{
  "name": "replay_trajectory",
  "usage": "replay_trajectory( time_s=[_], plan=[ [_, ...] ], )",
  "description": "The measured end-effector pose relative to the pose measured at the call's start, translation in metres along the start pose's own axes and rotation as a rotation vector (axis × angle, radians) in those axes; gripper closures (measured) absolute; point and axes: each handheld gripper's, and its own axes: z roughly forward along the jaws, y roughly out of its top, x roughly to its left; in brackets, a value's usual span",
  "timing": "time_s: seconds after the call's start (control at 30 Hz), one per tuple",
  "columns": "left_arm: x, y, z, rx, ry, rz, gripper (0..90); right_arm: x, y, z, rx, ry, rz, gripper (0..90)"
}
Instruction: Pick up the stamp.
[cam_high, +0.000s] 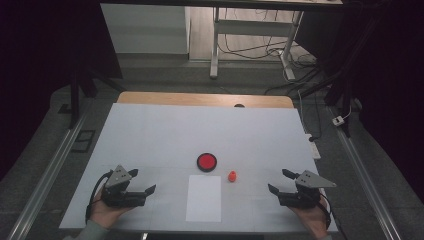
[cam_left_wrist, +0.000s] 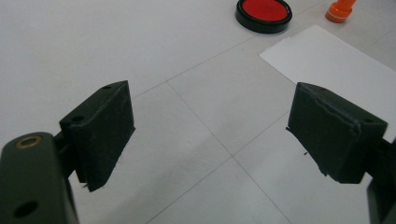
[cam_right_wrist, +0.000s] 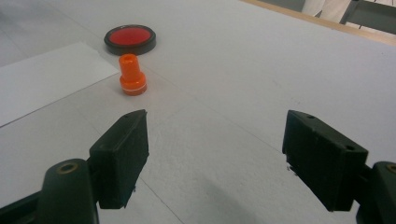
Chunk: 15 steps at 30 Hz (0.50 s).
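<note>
A round red pad in a black rim (cam_high: 206, 162) lies near the middle of the white table. Just right of it stands a small orange stamp (cam_high: 232, 176), upright. A white sheet of paper (cam_high: 204, 198) lies in front of both. My left gripper (cam_high: 141, 181) rests at the front left, open, nothing between its jaws; its view has the red pad (cam_left_wrist: 263, 13), the stamp (cam_left_wrist: 340, 11) and the paper (cam_left_wrist: 336, 65) ahead. My right gripper (cam_high: 280, 181) rests at the front right, open and empty, with the stamp (cam_right_wrist: 132, 75) and red pad (cam_right_wrist: 130, 38) ahead to its left.
The white table surface (cam_high: 150, 135) ends in a wooden strip (cam_high: 200, 98) at the far edge. Beyond it stand desk legs and floor cables (cam_high: 290, 60). Metal rails (cam_high: 55, 165) run along both sides of the table.
</note>
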Motion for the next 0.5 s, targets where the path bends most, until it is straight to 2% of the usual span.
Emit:
replay_trajectory(
  time_s=[0.2,0.5],
  plan=[
    [-0.0001,-0.0001,0.0048,0.014,-0.002,0.022,14.4,-0.0027,-0.0001,0.0033,0.004,-0.006,0.002,22.5],
    [0.0011,-0.0004,0.0034,0.014,0.006,0.019,14.2,-0.0031,-0.0021,0.0042,0.01,-0.005,0.017,22.8]
  ],
)
